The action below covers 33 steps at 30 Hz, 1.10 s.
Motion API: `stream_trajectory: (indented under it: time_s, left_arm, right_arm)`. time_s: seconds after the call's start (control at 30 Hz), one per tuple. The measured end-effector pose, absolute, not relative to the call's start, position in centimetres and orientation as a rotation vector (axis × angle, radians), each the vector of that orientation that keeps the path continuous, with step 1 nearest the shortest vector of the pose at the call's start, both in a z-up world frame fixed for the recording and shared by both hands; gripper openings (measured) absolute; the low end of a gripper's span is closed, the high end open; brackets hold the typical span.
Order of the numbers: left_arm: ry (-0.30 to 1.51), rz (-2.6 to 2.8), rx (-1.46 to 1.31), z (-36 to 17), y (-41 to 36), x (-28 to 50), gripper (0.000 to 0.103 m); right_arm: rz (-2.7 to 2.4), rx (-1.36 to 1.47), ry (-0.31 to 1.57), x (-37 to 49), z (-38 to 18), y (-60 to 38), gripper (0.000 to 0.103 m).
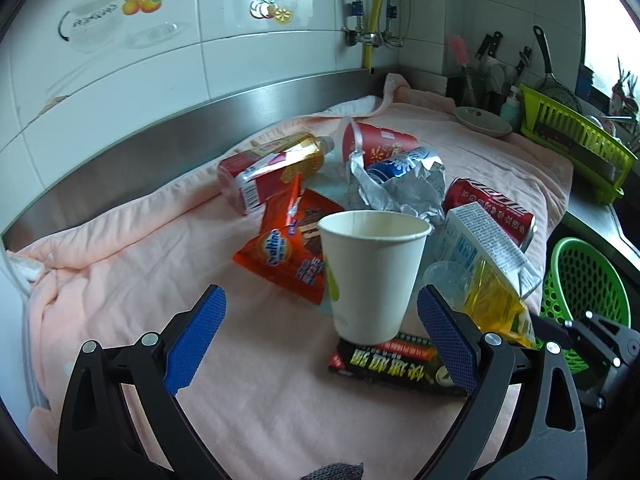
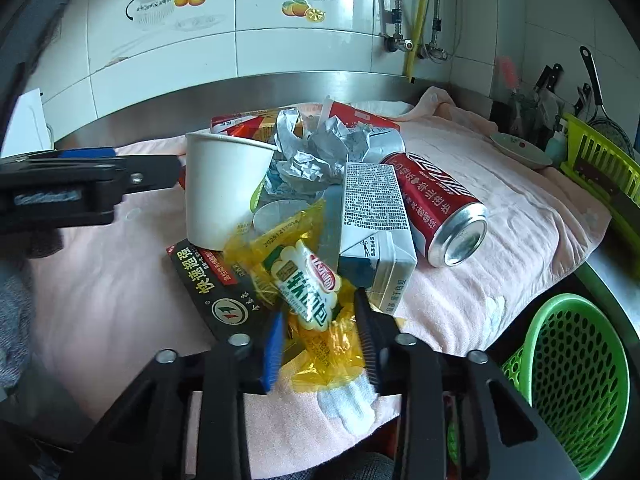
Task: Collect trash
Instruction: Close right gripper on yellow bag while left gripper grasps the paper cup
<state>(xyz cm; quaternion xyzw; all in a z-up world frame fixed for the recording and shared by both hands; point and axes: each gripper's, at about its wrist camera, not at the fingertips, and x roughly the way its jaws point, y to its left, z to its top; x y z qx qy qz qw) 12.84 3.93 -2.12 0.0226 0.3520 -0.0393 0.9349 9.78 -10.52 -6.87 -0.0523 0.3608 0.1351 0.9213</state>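
Observation:
A pile of trash lies on a pink towel (image 1: 120, 280). A white paper cup (image 1: 370, 276) stands upright on a black packet (image 1: 396, 364), just ahead of my open, empty left gripper (image 1: 320, 340). My right gripper (image 2: 320, 344) is shut on a yellow candy wrapper (image 2: 316, 312), which lies at the pile's near edge. Around them lie an orange snack wrapper (image 1: 288, 256), a red can (image 2: 436, 204), a white carton (image 2: 374, 216), crumpled foil (image 2: 312, 156) and a red cup (image 1: 372, 142). A green mesh basket (image 2: 576, 384) sits below the counter edge at right.
A steel backsplash (image 1: 160, 128) and tiled wall run behind the towel. A dish (image 1: 482, 120), knives and a green dish rack (image 1: 576, 140) stand at the far right. The left gripper shows in the right wrist view (image 2: 80, 188) beside the cup.

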Motion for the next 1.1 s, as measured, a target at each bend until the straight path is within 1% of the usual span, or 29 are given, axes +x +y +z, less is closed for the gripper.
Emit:
stream_trajectory:
  time_s: [0.03,0.13,0.37,0.43,0.53,0.63,0.67,0.87,1.1]
  left_arm:
    - [0.724,-0.090,0.045,-2.3,3.7,13.3,0.095]
    - [0.740,-0.109,0.049,-3.0,3.2,14.5,0.095]
    - [0.792,-0.156,0.002,-4.4,3.0,16.7,0.094]
    - [0.797,-0.166,-0.005,-4.6,2.9,17.0,0.091]
    - [0.798,-0.187,-0.016,-4.8,2.7,17.3,0.083]
    - [0.792,-0.208,-0.015,-4.8,2.4,17.6,0.072]
    - [0.792,-0.220,-0.017,-4.8,2.3,17.6,0.066]
    - [0.764,-0.244,-0.006,-4.2,1.8,16.6,0.063]
    - [0.693,-0.281,0.000,-1.2,1.0,13.6,0.063]
  right_arm:
    - [0.285,-0.098,0.741,9.7,-6.9,-10.7,0.021]
    - [0.297,-0.083,0.733,9.4,-6.7,-10.8,0.018]
    - [0.315,-0.045,0.708,8.1,-5.7,-11.5,0.015]
    - [0.313,-0.040,0.695,7.6,-5.2,-11.7,0.015]
    - [0.314,-0.019,0.679,7.0,-4.5,-12.2,0.015]
    - [0.307,-0.001,0.665,6.3,-3.9,-12.8,0.015]
    - [0.304,0.005,0.664,6.1,-3.7,-13.1,0.015]
    - [0.243,0.018,0.642,4.9,-2.9,-15.0,0.015]
    - [0.080,0.061,0.626,3.7,-2.8,-20.2,0.015]
